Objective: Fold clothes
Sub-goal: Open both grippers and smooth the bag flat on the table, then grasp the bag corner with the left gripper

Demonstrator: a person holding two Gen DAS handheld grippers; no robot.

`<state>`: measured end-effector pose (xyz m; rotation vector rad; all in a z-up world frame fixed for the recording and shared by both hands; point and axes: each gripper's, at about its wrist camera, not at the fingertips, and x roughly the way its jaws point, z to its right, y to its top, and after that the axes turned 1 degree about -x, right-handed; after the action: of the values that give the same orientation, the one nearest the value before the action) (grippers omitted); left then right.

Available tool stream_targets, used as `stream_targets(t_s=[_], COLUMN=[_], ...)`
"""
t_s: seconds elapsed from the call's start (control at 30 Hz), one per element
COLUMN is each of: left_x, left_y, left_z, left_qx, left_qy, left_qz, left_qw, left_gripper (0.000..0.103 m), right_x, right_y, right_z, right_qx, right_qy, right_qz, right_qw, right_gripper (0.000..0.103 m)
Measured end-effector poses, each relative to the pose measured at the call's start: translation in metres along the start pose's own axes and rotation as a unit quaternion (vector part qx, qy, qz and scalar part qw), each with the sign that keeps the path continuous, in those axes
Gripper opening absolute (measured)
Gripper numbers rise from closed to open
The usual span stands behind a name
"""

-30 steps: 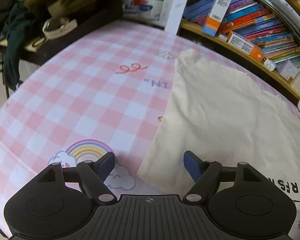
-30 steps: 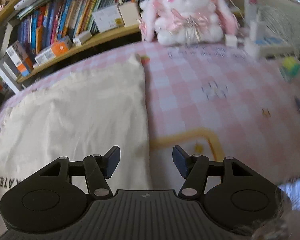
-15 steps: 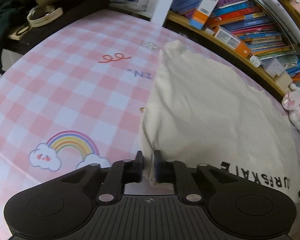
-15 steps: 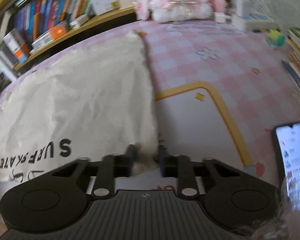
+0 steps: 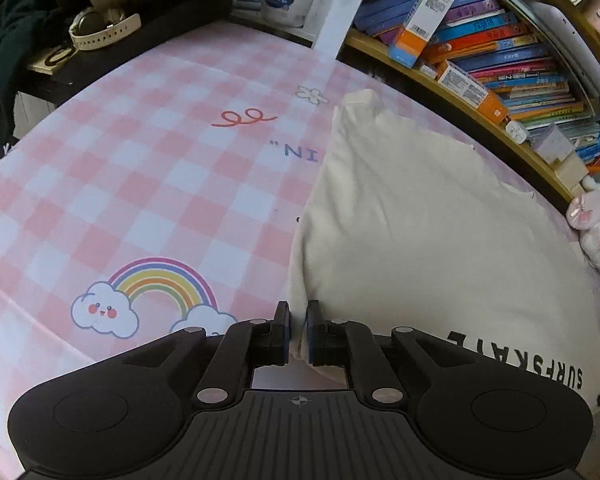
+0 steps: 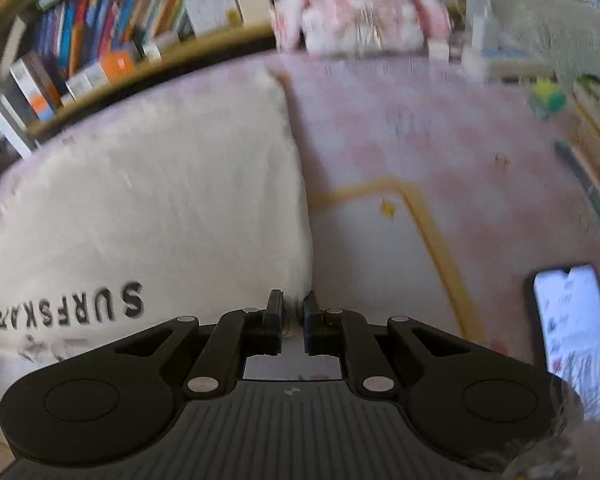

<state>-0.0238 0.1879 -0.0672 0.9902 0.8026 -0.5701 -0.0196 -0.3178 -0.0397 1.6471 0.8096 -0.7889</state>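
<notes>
Your cream cotton T-shirt with black "SURFSKATE" lettering (image 5: 440,240) lies spread flat on the pink-and-white checked tablecloth (image 5: 140,184), and everything else is placed from it.

Left gripper (image 5: 298,320): black two-finger tool, pointing steeply down at the shirt's near left edge. The jaws are opening by a hair, yet a fold of cream cloth still sits pinched between the blue-faced pads, so you have the shirt's hem corner clamped.

Right gripper (image 6: 292,312): same black tool, at the shirt's near right edge. Jaws drawn together, with a thin strip of the shirt's side edge caught between the pads. This view is smeared with blur, so fine detail at the tips is hard to read.

Left of the shirt: a printed rainbow with a smiling cloud (image 5: 140,296) on the cloth, just beside the left gripper. Further up, a red squiggle and a flower outline.

Beyond the shirt: a curved wooden shelf packed with bright paperback books (image 5: 500,56), running along the far edge of the table.

Right of the shirt: a yellow printed line on the tablecloth, then a black smartphone with a lit white screen (image 6: 572,340), well apart from the cloth. At the far end, past the shirt's top right corner, sits a pink-and-white plush rabbit (image 6: 360,4).
</notes>
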Motion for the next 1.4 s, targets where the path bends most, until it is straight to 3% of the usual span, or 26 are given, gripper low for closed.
stream_targets(t_s=[0.1,0.2,0.27,0.3,0.33,0.37,0.4,0.47,0.57,0.9,1.03,1.4], left_x=[-0.002,-0.013,-0.021,-0.025,-0.028,-0.031,-0.032,-0.031,-0.022,-0.004,-0.003,-0.011], left_y=[0.0,0.006,0.014,0.017,0.02,0.022,0.023,0.023,0.016,-0.025,-0.032,-0.044], left_z=[0.003,0.013,0.02,0.024,0.029,0.034,0.039,0.052,0.068,0.115,0.119,0.112], left_qx=[0.033,0.058,0.068,0.071,0.073,0.075,0.077,0.083,0.096,0.13,0.119,0.057], left_qy=[0.013,0.035,0.049,0.054,0.058,0.059,0.059,0.052,0.043,0.04,0.044,0.095], left_qz=[-0.001,0.018,0.043,0.057,0.072,0.086,0.097,0.104,0.092,0.058,0.051,0.037], left_qw=[0.9994,0.9975,0.9955,0.9944,0.9931,0.9917,0.9905,0.9897,0.9901,0.989,0.9906,0.9931], left_gripper=[0.016,0.021,0.031,0.043,0.057,0.062,0.069,0.071,0.074,0.085,0.087,0.094], right_x=[0.002,0.0,-0.009,-0.013,-0.016,-0.02,-0.022,-0.023,-0.018,0.003,0.008,0.016], right_y=[0.001,0.004,0.009,0.012,0.016,0.021,0.026,0.033,0.038,0.021,0.017,0.015], right_z=[-0.002,-0.004,-0.004,-0.005,-0.006,-0.009,-0.012,-0.022,-0.033,-0.062,-0.061,-0.06], right_qx=[-0.011,-0.027,-0.04,-0.046,-0.054,-0.063,-0.074,-0.095,-0.113,-0.132,-0.102,-0.135], right_qy=[-0.005,-0.024,-0.038,-0.045,-0.051,-0.058,-0.063,-0.064,-0.055,0.008,0.025,0.041], right_qz=[-0.001,0.006,0.028,0.039,0.052,0.067,0.081,0.104,0.114,0.083,0.063,0.056], right_qw=[1.0,0.999,0.998,0.997,0.996,0.994,0.992,0.988,0.986,0.988,0.993,0.988], right_gripper=[0.012,0.029,0.044,0.047,0.057,0.069,0.073,0.084,0.089,0.103,0.103,0.103])
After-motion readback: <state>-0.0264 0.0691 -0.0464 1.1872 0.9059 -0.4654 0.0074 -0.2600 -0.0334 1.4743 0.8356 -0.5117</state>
